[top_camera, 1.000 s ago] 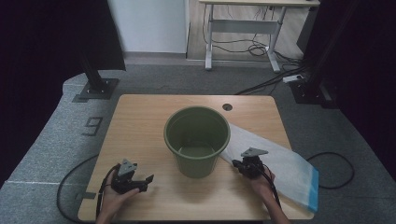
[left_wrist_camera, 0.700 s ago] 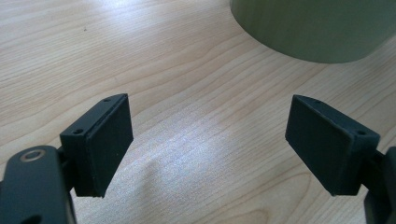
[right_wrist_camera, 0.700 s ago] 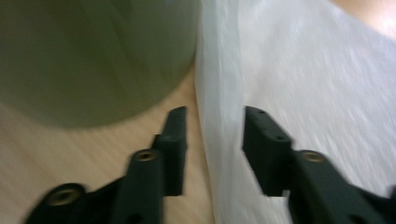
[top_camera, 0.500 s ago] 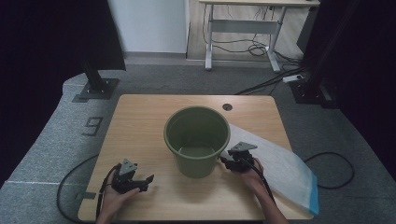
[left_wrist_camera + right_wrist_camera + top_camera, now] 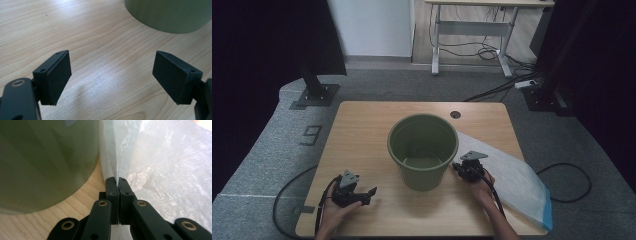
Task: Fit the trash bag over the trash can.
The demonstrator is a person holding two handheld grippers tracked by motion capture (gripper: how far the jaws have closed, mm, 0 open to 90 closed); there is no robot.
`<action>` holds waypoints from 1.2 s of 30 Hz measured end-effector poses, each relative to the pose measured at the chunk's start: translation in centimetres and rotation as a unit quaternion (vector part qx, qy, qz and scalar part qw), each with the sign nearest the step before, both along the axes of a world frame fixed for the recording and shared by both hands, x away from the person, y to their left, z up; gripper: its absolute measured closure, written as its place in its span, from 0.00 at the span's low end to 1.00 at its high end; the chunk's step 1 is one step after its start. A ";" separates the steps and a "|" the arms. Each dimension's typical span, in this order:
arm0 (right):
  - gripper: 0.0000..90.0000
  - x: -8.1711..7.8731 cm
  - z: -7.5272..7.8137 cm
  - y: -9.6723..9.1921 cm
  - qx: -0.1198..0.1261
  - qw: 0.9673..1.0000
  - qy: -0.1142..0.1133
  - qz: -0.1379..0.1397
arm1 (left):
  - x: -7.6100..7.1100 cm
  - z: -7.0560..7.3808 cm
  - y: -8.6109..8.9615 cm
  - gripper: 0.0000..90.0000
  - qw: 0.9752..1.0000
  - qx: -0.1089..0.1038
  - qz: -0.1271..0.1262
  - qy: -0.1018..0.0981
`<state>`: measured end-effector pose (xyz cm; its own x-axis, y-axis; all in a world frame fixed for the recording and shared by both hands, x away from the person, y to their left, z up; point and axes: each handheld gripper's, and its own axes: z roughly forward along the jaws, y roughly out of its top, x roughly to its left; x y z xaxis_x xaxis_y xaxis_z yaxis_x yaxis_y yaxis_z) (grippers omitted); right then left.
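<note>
1. Right now the green bucket (image 5: 422,150) stands upright in the middle of the counter (image 5: 362,125), open and empty as far as I can see from above.
2. The clear plastic bag (image 5: 517,177) lies flat toward the right edge of the counter, its near corner hanging past the front right corner and its inner edge touching the bucket's side.
3. The right gripper (image 5: 460,169) sits just beside the bucket's right wall, jaws pressed together on a raised fold of the bag (image 5: 130,162); the thin film comes up between them in the right gripper view.
4. The left gripper (image 5: 368,194) rests near the front left corner, jaws spread wide over bare wood with nothing between them; the bucket's base (image 5: 167,15) is off ahead of it.
5. My guess is the bag is meant to line the bucket. To do it well, lift the pinched edge slowly so the film does not tear or slip out.
6. Bring the empty gripper across to catch the opposite layer, so the mouth can be pulled open over the rim.
7. Watch the bucket: it looks light, and a sideways tug could tip it.
</note>
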<state>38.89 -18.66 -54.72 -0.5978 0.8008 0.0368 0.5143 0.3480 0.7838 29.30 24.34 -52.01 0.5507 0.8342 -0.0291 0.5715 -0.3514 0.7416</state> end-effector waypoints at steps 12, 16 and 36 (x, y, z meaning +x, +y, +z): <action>0.99 -1.4 3.6 -3.0 0.070 0.994 -0.068 -0.048 | -0.2 0.5 0.2 0.17 1.000 -0.020 -0.002 -0.006; 0.99 -1.8 5.0 -4.1 0.094 0.990 -0.088 -0.063 | -0.3 0.7 -0.1 0.17 1.000 -0.006 -0.003 -0.010; 0.99 -4.5 10.7 -7.1 0.162 0.963 -0.191 -0.096 | -0.1 0.2 -0.1 0.17 1.000 0.003 0.002 -0.001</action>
